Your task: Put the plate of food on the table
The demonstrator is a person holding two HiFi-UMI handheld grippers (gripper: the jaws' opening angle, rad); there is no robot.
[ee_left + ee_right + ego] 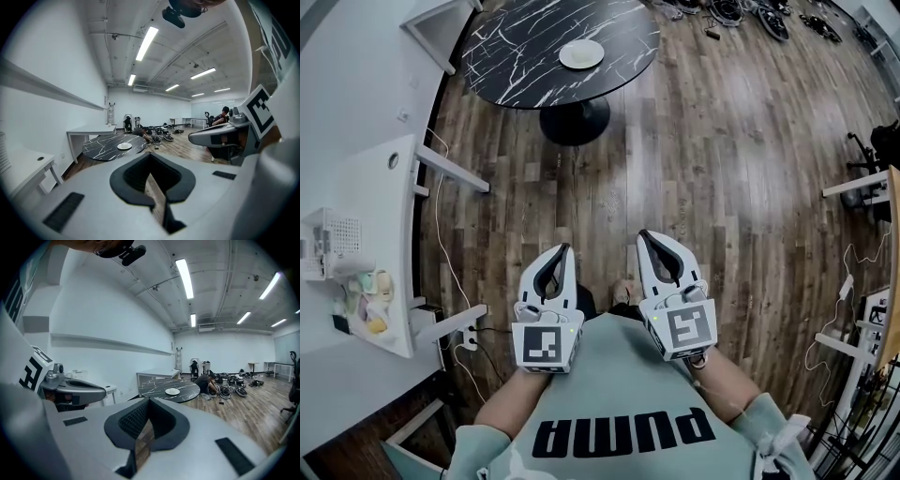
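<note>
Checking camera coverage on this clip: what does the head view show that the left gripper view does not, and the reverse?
Head view only: left gripper and right gripper from above, jaws shut and empty, the shirt, the table's pedestal. Left gripper view only: ceiling lights, a ladder at the far wall, a seated person. Both: the black table with the plate on it, and the wood floor.
</note>
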